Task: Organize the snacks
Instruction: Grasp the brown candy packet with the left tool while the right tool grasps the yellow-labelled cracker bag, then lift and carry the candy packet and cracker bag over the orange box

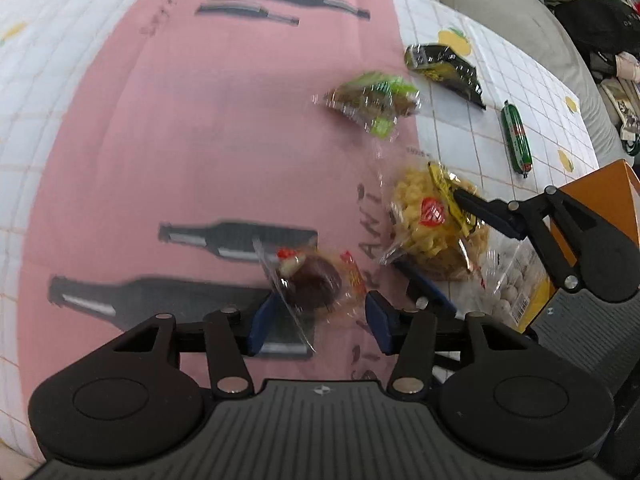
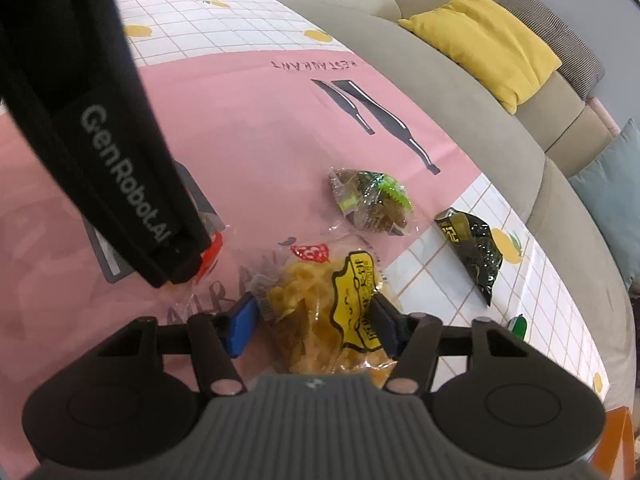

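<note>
My left gripper [image 1: 318,320] is open around a clear packet with a dark brown snack [image 1: 314,282] on the pink mat; the pads do not visibly press it. My right gripper [image 2: 314,326] has its jaws around a clear bag of yellow crisps [image 2: 316,320], which also shows in the left wrist view [image 1: 434,226]; the fingers seem to touch its sides. A green-and-brown packet [image 1: 372,100] [image 2: 370,202], a dark green packet [image 1: 446,68] [image 2: 474,246] and a green sausage stick [image 1: 517,140] lie farther off.
An orange box [image 1: 600,204] stands at the right with a bag of white balls [image 1: 514,280] next to it. A sofa [image 2: 460,92] with a yellow cushion [image 2: 486,40] runs along the table's far edge. The left gripper's body [image 2: 100,132] crosses the right wrist view.
</note>
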Demonstrator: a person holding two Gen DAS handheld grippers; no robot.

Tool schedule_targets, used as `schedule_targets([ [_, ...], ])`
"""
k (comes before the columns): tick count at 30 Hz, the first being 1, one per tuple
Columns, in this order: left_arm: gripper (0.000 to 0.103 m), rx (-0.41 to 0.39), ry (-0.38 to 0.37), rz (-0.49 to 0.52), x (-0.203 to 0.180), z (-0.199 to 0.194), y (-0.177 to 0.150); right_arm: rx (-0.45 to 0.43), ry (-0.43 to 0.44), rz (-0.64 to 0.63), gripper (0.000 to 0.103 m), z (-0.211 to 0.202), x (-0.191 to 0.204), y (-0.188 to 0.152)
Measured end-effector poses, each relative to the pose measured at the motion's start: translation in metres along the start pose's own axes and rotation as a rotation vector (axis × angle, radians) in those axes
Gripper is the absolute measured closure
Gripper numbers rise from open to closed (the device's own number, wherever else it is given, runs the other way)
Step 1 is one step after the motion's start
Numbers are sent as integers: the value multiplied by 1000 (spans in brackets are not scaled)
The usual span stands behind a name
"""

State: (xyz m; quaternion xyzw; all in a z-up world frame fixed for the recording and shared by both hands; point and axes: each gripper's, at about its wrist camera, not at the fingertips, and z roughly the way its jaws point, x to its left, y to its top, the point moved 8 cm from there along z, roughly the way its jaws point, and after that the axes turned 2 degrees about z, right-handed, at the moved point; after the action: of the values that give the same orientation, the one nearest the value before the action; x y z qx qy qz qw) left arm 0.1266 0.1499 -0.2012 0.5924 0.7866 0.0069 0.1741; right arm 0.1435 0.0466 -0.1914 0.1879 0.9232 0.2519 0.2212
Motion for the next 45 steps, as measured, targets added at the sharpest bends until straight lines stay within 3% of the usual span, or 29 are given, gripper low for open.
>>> schedule_targets([
  [4, 71, -20, 17, -7, 7, 2, -5, -3, -13, -17, 57, -6, 3, -1],
  [8, 84, -37, -3, -26, 8, -2, -3, -4, -26, -1, 68, -10, -1, 1],
  [17, 91, -77, -39, -12, 2, -14, 1, -15, -20, 161, 76, -31, -21, 9],
  [21, 91, -82, -53, -19, 4, -18, 2, -9, 21, 327, 77, -44, -39, 9],
  [24, 88, -101, -39, -17, 7, -23, 3, -10, 64, 495, 77, -51, -55, 6],
  [26, 74, -122, -17, -5, 8, -27, 4, -21, 88, 582, 77, -58, -61, 2],
  [30, 67, -133, 0, 30, 6, -30, 5, -51, 122, 713, 77, -77, -68, -5],
  [32, 42, -144, 15, 59, 4, -32, 6, -57, 133, 748, 77, -85, -68, -10],
  [33, 37, -158, 25, 71, 3, -34, 7, -58, 135, 758, 77, -90, -68, -13],
  [36, 35, -178, 57, 50, 4, -37, 10, -55, 123, 783, 77, -96, -70, -21],
  [38, 33, -190, 27, 14, 5, -39, 13, -55, 113, 804, 77, -97, -72, -26],
  [42, 36, -124, 67, 0, 8, -27, 10, -50, 108, 853, 78, -99, -74, -36],
  [45, 36, -110, 38, -27, 8, -18, 8, -61, 107, 876, 78, -103, -76, -39],
])
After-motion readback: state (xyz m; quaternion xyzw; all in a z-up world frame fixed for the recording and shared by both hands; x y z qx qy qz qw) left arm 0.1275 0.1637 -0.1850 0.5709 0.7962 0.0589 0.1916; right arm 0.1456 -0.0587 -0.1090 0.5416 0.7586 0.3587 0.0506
